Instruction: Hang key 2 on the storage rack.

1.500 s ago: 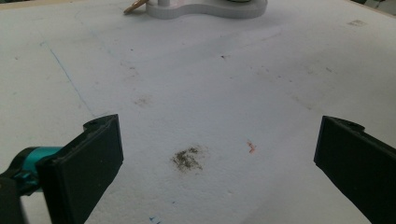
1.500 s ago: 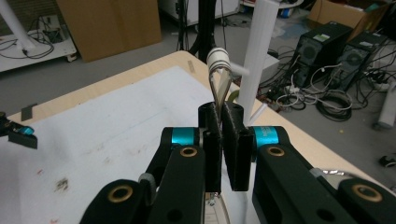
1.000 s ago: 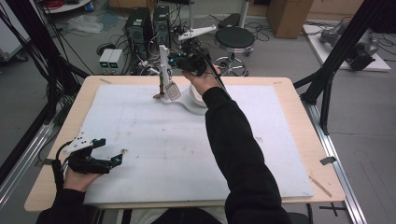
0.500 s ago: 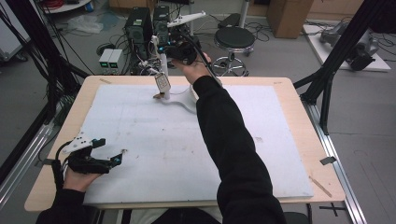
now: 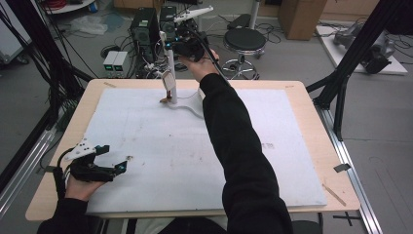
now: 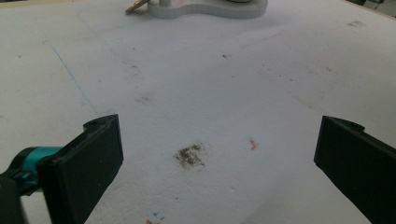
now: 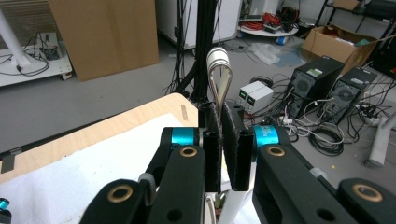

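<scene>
**High view.** The right gripper [image 5: 170, 52] is stretched out to the far edge of the table [image 5: 311, 122], at the upper part of the white post [image 5: 171, 92] that rises from a white base [image 5: 194, 109]. Over the last second the hand has climbed and moved farther out. The pale tag-like piece [image 5: 168, 80] hanging against the post has risen with it, away from the base. The small brass-coloured piece [image 5: 164, 100] at the foot of the post has stayed down. I judge this to be a lift in progress, with the held thing being drawn up the post but not yet free of it. The left gripper [image 5: 113, 159] rests at the near left of the white board [image 5: 160, 156], where it was a second ago.

**Left gripper view.** Its two black jaws stand wide apart with nothing between them, only bare board and a grey smudge [image 6: 189, 155]. The base [image 6: 210, 8] and the brass-coloured piece [image 6: 135, 5] sit far off at the top edge. This hand is taking no part in the work.

**Right gripper view.** The right gripper [image 7: 219, 144] has its jaws pressed together on a narrow strap loop [image 7: 218, 81], which runs out beyond the fingertips to a white ribbed end [image 7: 218, 57]. The grip looks firm and centred. I cannot tell from here whether the loop still goes around the post. If it does, the lift needs to carry on straight up so the loop does not snag and tip the stand.
</scene>
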Motion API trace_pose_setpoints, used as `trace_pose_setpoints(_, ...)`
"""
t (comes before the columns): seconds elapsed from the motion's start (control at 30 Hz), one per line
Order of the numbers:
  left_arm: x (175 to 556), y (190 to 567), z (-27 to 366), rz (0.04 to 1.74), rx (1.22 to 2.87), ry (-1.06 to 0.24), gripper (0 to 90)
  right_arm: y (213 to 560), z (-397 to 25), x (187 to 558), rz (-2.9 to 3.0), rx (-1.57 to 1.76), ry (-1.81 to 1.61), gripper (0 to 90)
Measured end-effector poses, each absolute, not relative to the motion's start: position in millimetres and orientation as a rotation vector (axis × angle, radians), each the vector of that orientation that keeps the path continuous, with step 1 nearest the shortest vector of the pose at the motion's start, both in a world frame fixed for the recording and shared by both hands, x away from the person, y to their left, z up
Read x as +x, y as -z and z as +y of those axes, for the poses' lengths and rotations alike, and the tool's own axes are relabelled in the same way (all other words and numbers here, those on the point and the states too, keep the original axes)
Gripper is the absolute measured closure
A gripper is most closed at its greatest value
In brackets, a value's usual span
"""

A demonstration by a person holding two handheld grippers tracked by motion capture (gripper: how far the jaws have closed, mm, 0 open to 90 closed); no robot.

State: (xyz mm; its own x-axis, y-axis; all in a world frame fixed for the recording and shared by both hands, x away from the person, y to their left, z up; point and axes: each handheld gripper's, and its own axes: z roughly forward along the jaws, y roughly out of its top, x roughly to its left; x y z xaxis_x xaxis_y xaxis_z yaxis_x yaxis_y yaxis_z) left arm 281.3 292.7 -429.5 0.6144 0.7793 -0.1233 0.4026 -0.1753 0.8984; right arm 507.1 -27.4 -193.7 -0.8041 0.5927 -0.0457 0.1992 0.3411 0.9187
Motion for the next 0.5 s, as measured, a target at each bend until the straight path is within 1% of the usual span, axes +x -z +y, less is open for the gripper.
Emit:
trace_pose_setpoints(0.33, 281.6, 429.8, 292.4, 0.960, 1.798, -0.450, 1.7, 196.6, -33.2, 514.7, 2.221, 0.731, -1.451, 86.8)
trace_pose_setpoints(0.5, 281.7, 429.8, 292.6, 0.959, 1.800, -0.450, 1.7, 195.8, -29.8, 511.0, 2.221, 0.706, -1.468, 86.8)
